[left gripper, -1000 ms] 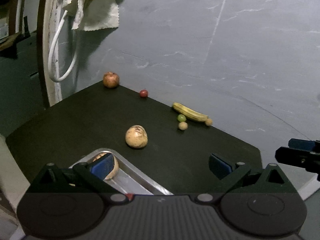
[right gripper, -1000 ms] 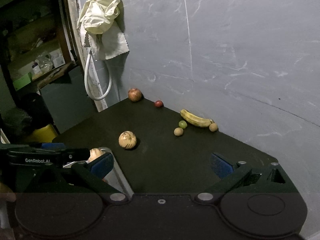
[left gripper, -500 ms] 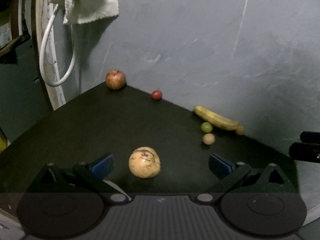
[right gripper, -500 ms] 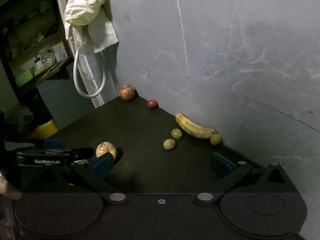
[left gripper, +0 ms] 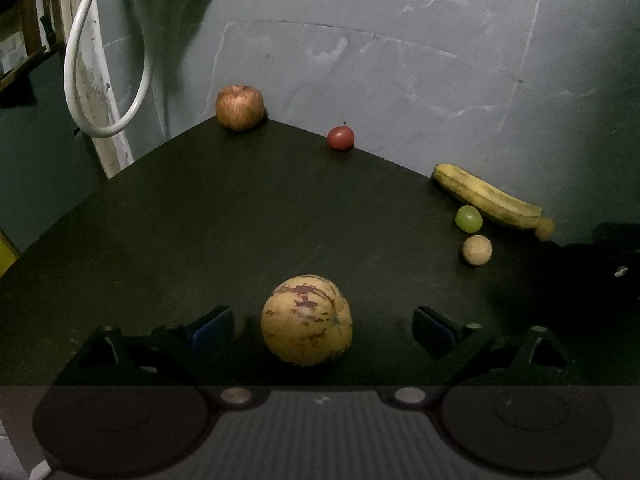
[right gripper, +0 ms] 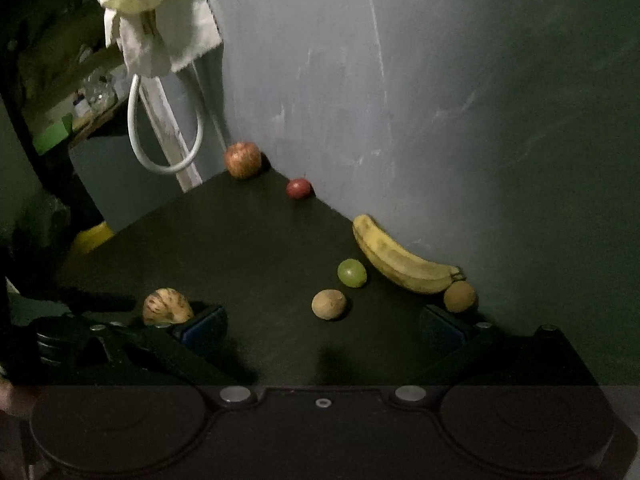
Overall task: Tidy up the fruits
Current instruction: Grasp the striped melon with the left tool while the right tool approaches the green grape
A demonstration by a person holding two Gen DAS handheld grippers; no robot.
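Observation:
A yellow melon with purple streaks (left gripper: 307, 319) lies on the dark table (left gripper: 200, 220), between the fingers of my left gripper (left gripper: 322, 322). Its jaws are closing, with gaps left on both sides of the melon. My right gripper (right gripper: 323, 324) is open over the table, a small brown fruit (right gripper: 329, 304) just ahead of its gap. Further right lie a green fruit (right gripper: 352, 273), a banana (right gripper: 400, 260) and a second brown fruit (right gripper: 460, 296). An apple (right gripper: 242, 159) and a small red fruit (right gripper: 298, 188) sit by the wall. The melon (right gripper: 167, 306) shows at the left of the right wrist view.
A grey wall (left gripper: 400, 60) borders the table's far edges. A white hose loop (left gripper: 100, 120) and a pale cloth (right gripper: 160, 32) hang at the left corner. A yellow object (right gripper: 90, 236) and cluttered shelves (right gripper: 72, 112) lie beyond the table's left edge.
Both grippers have moved forward and down toward the fruit. The metal tray has dropped out of the left wrist view, and the melon now sits between the left fingers.

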